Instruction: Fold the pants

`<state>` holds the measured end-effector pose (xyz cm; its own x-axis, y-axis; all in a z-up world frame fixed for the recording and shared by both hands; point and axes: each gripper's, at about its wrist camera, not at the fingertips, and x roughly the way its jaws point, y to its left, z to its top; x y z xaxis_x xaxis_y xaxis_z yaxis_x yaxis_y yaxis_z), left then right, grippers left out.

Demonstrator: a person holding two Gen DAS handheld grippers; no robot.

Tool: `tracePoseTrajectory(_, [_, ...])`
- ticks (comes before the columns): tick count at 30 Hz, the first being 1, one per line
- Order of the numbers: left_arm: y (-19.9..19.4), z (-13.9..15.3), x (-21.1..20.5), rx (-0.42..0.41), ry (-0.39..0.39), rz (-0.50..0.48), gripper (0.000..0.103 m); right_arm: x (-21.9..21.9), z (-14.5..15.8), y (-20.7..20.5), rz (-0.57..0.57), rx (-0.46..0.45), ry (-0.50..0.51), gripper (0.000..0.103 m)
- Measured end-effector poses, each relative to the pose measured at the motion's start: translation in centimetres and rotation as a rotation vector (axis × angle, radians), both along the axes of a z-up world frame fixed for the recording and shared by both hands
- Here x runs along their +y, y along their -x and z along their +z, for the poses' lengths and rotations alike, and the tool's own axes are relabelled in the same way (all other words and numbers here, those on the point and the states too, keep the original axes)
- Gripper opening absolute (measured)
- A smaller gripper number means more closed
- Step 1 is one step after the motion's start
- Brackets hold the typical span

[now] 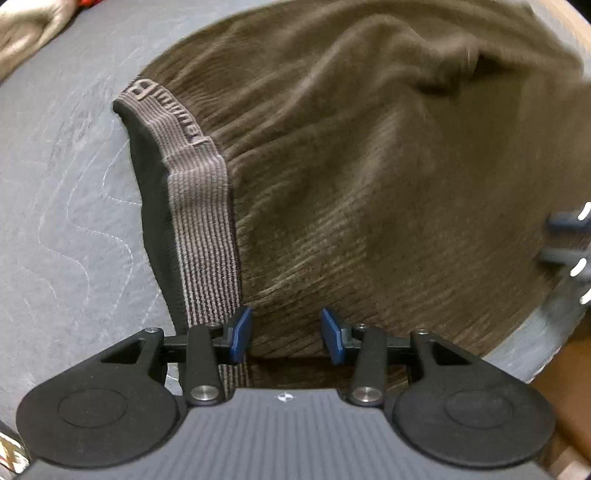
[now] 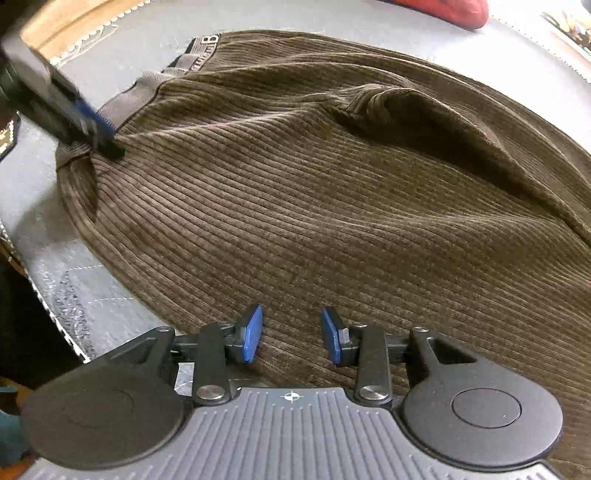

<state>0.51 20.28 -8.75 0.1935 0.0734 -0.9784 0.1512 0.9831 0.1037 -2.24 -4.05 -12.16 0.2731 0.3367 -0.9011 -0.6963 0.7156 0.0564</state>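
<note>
Brown corduroy pants (image 1: 369, 184) lie spread on a grey quilted surface (image 1: 66, 192). Their grey ribbed elastic waistband (image 1: 199, 206) with raised lettering runs down the left of the left wrist view. My left gripper (image 1: 286, 325) is open, its blue pads just above the cloth beside the waistband's near end. In the right wrist view the pants (image 2: 332, 206) fill the frame, with a raised fold (image 2: 388, 103) at the upper right. My right gripper (image 2: 291, 332) is open over the pants' near edge. The left gripper (image 2: 99, 129) shows blurred at the waistband (image 2: 147, 88).
The grey quilted mat (image 2: 92, 295) ends at a stitched edge at the lower left. A red item (image 2: 443, 11) lies at the far top. A beige cloth (image 1: 26, 33) lies at the upper left. The right gripper (image 1: 569, 243) shows blurred at the right edge.
</note>
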Motion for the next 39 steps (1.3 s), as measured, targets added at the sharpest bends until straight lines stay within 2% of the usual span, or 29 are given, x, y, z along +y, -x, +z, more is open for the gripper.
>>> tracePoseTrajectory(3, [-0.4,0.9,-1.0,-0.045,-0.026,-0.013,0.048,-1.4,1.5,-0.2,-0.044,-0.048,-0.046,0.039])
tracePoseTrajectory(5, [-0.7,2.0,-1.2,-0.091,0.002,0.008,0.048,-2.4,3.5,-0.6,-0.076,-0.098,-0.101,0.039])
tracePoseTrajectory(9, [-1.5,4.7,-1.3,-0.211,0.052,0.076,0.048,-4.9,9.5,-1.6,-0.133,-0.269,-0.217,0.039])
tracePoseTrajectory(12, [-1.8,6.4,-2.0,-0.289,0.043,0.115,0.049,-7.8,14.6,-3.1,-0.212,-0.364,-0.325,0.041])
tracePoseTrajectory(14, [-2.1,7.2,-2.5,-0.336,0.038,0.128,0.049,-10.1,18.0,-4.2,-0.275,-0.430,-0.393,0.045])
tracePoseTrajectory(15, [-2.1,7.6,-2.7,-0.356,0.034,0.132,0.049,-11.4,19.3,-4.9,-0.303,-0.464,-0.423,0.050])
tracePoseTrajectory(17, [-3.0,7.9,-3.4,-0.387,0.026,0.143,0.050,-13.6,21.3,-6.2,-0.343,-0.526,-0.447,0.056])
tracePoseTrajectory(20, [-3.4,8.0,-3.4,-0.412,0.007,0.171,0.052,-16.1,21.3,-8.1,-0.371,-0.571,-0.422,0.061])
tracePoseTrajectory(22, [-3.7,8.3,-3.5,-0.421,-0.011,0.190,0.053,-17.3,19.1,-9.6,-0.423,-0.575,-0.377,0.061])
tracePoseTrajectory(24, [-3.9,8.3,-3.2,-0.427,-0.019,0.208,0.053,-18.5,16.4,-11.0,-0.506,-0.525,-0.315,0.061])
tracePoseTrajectory(25, [-4.0,8.3,-3.1,-0.421,-0.019,0.217,0.053,-18.9,15.2,-12.1,-0.542,-0.447,-0.286,0.060])
tracePoseTrajectory(26, [-4.0,8.2,-2.9,-0.415,-0.019,0.223,0.053,-18.9,14.5,-13.1,-0.563,-0.388,-0.286,0.060])
tracePoseTrajectory(28, [-4.2,8.3,-2.6,-0.405,-0.014,0.237,0.053,-19.5,14.0,-14.1,-0.604,-0.350,-0.319,0.058])
tracePoseTrajectory(34, [-4.3,9.0,-2.0,-0.419,0.038,0.263,0.053,-18.2,13.1,-14.5,-0.550,-0.368,-0.253,0.058])
tracePoseTrajectory(39, [-4.5,8.9,-2.3,-0.411,0.039,0.259,0.053,-18.1,13.8,-13.4,-0.540,-0.387,-0.207,0.058])
